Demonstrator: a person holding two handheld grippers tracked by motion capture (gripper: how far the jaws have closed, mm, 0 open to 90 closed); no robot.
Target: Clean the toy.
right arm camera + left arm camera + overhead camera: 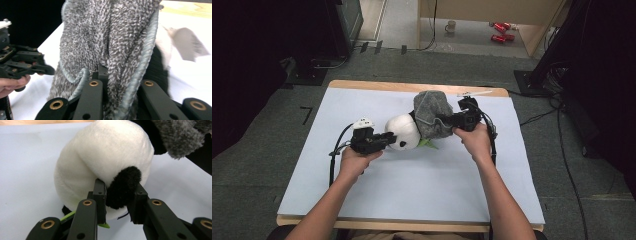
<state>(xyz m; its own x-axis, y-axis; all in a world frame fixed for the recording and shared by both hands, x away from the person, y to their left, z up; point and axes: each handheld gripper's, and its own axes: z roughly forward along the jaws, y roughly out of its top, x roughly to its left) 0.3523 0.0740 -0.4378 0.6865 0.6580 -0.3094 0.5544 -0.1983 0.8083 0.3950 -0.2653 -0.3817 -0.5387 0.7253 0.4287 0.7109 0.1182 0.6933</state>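
One panda [404,132], one towel [432,114], two grippers, all on one desk [422,180] under a pale sheet.

Panda: a round white plush body with black fuzzy patches, a scrap of green leaf poking out beneath. Lying on the desk between the two grippers, its far side tucked under the towel. In the left gripper view, panda [105,162] right ahead of the fingers, one black patch [123,186] sitting squarely between them.

Left gripper [384,141]: fingers [100,195] clamped on that black patch, pressing into the plush from both sides, white fur bulging just above the tips. Green leaf [103,225] just below the near finger.

Towel: grey, nubbly terry with a smoother blue-grey hem, bunched and standing up in a lump over the panda's far end. In the right gripper view, towel [110,42] rising straight above the fingers, hem [143,67] running down beside the far finger.

Right gripper [446,121]: fingers [101,72] buried in the folds, closed on the towel, cloth packed between them. Left gripper [22,62] and its hand visible off to the side, well apart from these fingers.
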